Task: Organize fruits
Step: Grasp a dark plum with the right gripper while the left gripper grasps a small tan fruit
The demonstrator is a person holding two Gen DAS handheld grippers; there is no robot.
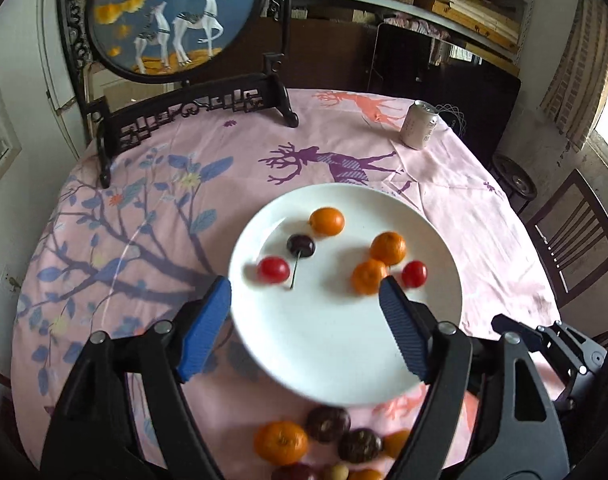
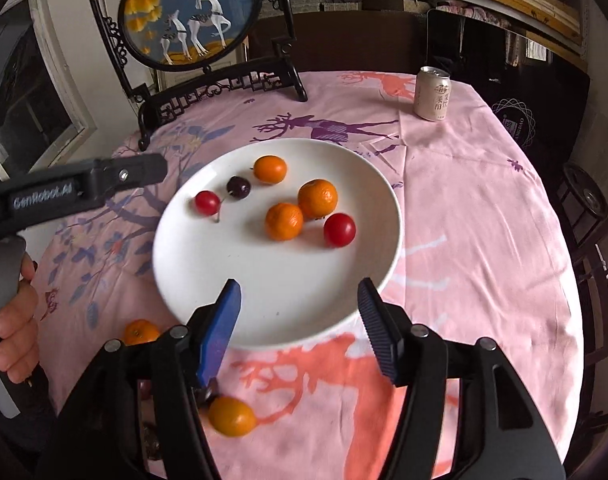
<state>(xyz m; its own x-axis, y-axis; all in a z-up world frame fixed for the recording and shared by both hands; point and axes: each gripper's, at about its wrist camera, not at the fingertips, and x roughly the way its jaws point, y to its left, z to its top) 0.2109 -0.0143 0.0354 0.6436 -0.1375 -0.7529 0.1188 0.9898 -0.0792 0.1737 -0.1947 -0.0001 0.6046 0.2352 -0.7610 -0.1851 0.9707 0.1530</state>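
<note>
both tongs, left [image 1: 304, 292] and right [image 2: 298, 294], gaping apart, gripping nothing, hovering over near rim of white plate [image 2: 288, 304]; six fruits sitting on plate; loose fruits lying on counter [image 2: 484, 240] nearer.

White round plate [image 2: 280, 292]: lies flat on the counter. It carries six fruits:
- Three orange mandarins: one [image 2: 269, 169] toward the plate's far side, two [image 2: 317, 198] [image 2: 284, 221] touching each other near its centre.
- One dark cherry [image 2: 238, 187] with stem, just beside the far mandarin.
- Two red cherry tomatoes: one [image 2: 207, 203] near the cherry, one [image 2: 339, 230] just beside the paired mandarins.

Off the plate, near its front rim: a mandarin [image 1: 281, 442], two dark round fruits [image 1: 328, 423] [image 1: 360, 445], an orange kumquat-like fruit [image 2: 232, 416].
</note>
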